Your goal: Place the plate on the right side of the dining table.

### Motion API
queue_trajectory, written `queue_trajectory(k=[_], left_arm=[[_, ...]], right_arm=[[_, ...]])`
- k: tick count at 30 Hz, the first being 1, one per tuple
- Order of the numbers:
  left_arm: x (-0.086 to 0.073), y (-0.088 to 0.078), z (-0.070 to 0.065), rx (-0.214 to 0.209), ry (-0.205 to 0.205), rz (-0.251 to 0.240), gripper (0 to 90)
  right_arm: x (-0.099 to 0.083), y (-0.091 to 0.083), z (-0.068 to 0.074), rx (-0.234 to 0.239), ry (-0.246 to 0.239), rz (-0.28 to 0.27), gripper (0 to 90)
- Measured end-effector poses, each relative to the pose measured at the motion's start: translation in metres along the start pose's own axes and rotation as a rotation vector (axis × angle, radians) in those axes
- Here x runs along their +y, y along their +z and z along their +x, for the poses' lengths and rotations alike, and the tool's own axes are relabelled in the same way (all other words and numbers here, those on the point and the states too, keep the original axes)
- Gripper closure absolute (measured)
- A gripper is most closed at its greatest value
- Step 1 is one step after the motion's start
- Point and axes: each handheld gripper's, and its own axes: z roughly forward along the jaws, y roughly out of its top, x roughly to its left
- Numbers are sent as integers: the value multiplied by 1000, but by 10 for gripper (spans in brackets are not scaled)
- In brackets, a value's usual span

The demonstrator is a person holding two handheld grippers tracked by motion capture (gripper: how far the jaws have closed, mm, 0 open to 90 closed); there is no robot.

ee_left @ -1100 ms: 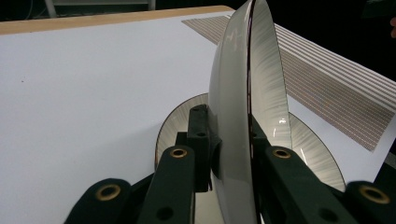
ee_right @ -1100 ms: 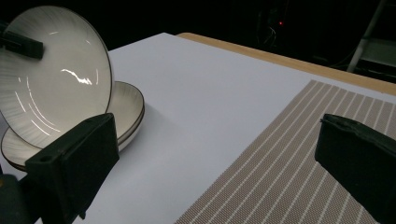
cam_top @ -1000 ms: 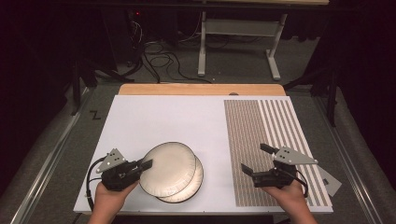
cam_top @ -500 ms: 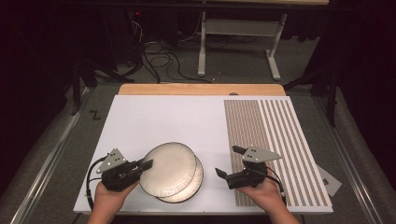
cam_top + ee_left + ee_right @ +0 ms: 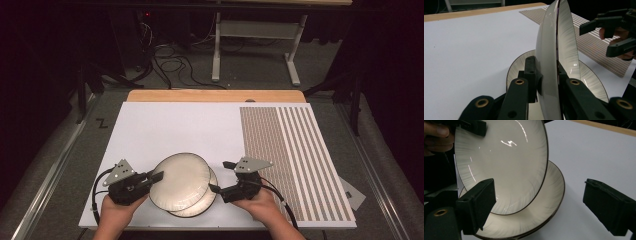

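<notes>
Two plates are in play at the near edge of the white table [image 5: 165, 125]: the upper plate [image 5: 180, 181] is tilted up off the lower plate [image 5: 212, 192], which lies flat on the table beneath and slightly to the right of it. The left gripper [image 5: 154, 176] is clamped on the upper plate's left rim; in the left gripper view the rim [image 5: 554, 62] is seen edge-on, pinched between the two jaws. The right gripper [image 5: 221, 176] is held just beside the right edges of both plates, jaws apart and touching nothing; they have just been closing a little, and in the right gripper view the right edges of both plates sit in the gap, nearer the left jaw, with bare table toward the right jaw and no contact on either pad. Done so far, judged from the layout: the upper plate is gripped and lifted at one side, so the stack is partly separated. Left to do, as a judgement: the lower plate is probably to be taken or steadied by the right gripper, then the two plates fully parted and set down apart. The striped mat [image 5: 295, 155] on the right of the table is unoccupied. Roughly the early-to-middle stage is estimated.
</notes>
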Motion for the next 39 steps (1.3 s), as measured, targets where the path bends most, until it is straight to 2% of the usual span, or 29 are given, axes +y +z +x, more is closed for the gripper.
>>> queue_trajectory(k=[12,17,26,31,36,39], left_arm=[[0,-2,0,-3,5,-1,798],[0,-3,1,-4,4,2,797],[-1,-3,1,-4,4,1,798],[-1,-3,1,-3,3,0,798],[-1,-3,1,-3,3,0,798],[-1,-3,1,-3,0,0,798]], right_arm=[[-1,43,9,75,39,85,179],[-3,53,8,115,71,99,286],[-7,56,6,117,122,118,480],[-10,57,3,122,151,129,545],[-11,57,2,122,151,133,602],[-12,57,0,134,169,148,671]])
